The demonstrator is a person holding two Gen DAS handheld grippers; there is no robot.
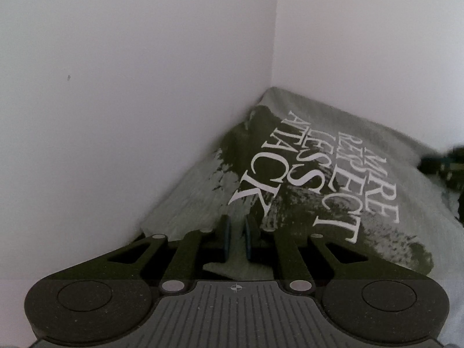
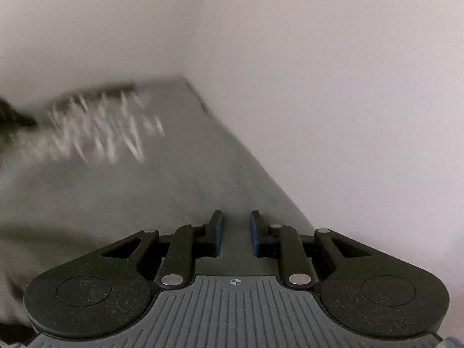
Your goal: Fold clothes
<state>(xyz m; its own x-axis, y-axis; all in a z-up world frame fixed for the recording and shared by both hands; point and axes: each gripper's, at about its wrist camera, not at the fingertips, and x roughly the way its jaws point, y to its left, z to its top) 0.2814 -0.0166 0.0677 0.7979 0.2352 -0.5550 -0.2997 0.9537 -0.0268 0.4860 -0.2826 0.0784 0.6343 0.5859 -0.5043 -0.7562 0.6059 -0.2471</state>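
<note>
We see a grey T-shirt [image 1: 333, 133] with a dark olive, brush-like splatter print and white serif lettering across it. In the right wrist view the same grey cloth is blurred, its white letters smeared into streaks. The walls [image 1: 130, 72] behind are plain white. The left gripper [image 1: 237, 233] has a black body and a grey ribbed plate; its fingers [image 1: 226, 237] carry blue pads. The right gripper [image 2: 236, 232] shows the same black, grey and blue, with silver pins.
</note>
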